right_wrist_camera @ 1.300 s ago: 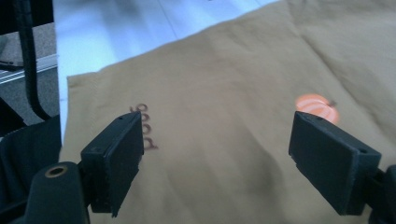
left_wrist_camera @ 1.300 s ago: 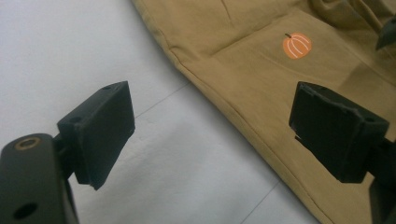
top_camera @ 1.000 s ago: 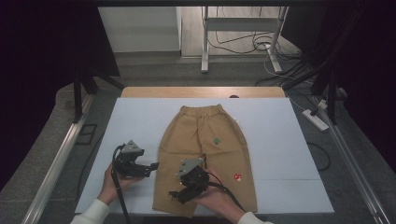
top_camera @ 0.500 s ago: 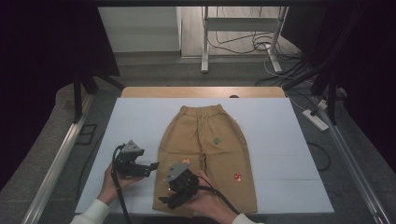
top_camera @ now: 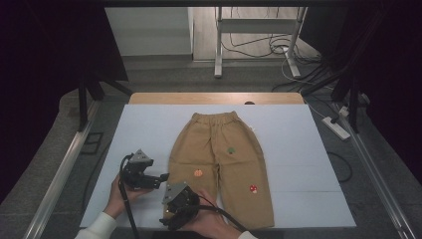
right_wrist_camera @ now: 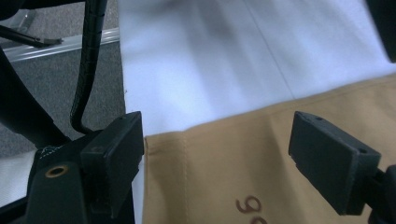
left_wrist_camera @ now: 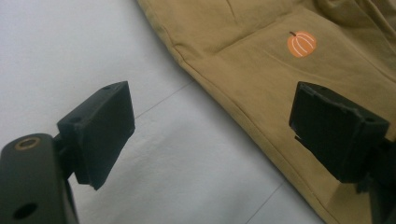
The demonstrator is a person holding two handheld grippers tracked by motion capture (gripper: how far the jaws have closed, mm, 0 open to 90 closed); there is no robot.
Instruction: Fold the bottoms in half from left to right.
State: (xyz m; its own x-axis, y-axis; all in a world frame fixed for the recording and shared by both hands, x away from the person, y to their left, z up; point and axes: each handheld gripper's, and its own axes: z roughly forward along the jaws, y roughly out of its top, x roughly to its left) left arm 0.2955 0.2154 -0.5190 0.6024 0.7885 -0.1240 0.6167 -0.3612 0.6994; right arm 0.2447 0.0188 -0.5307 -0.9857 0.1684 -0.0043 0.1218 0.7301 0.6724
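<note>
Left tool (top_camera: pixel 158 178) over white desk (top_camera: pixel 298 149), just left of trousers (top_camera: pixel 219 149); jaws wide apart, nothing between them. In left gripper view, its jaws straddle left leg's outer seam, pumpkin patch (left_wrist_camera: pixel 301 44) beyond. Trousers lie flat mid-desk, waistband far, legs toward person. Right tool (top_camera: pixel 166 219) at near desk edge, by left leg's hem; jaws apart. In right gripper view, hem corner sits between its open jaws, not clamped. Mushroom patch (top_camera: pixel 253 188) on right leg, green patch (top_camera: pixel 231 150) higher up.
</note>
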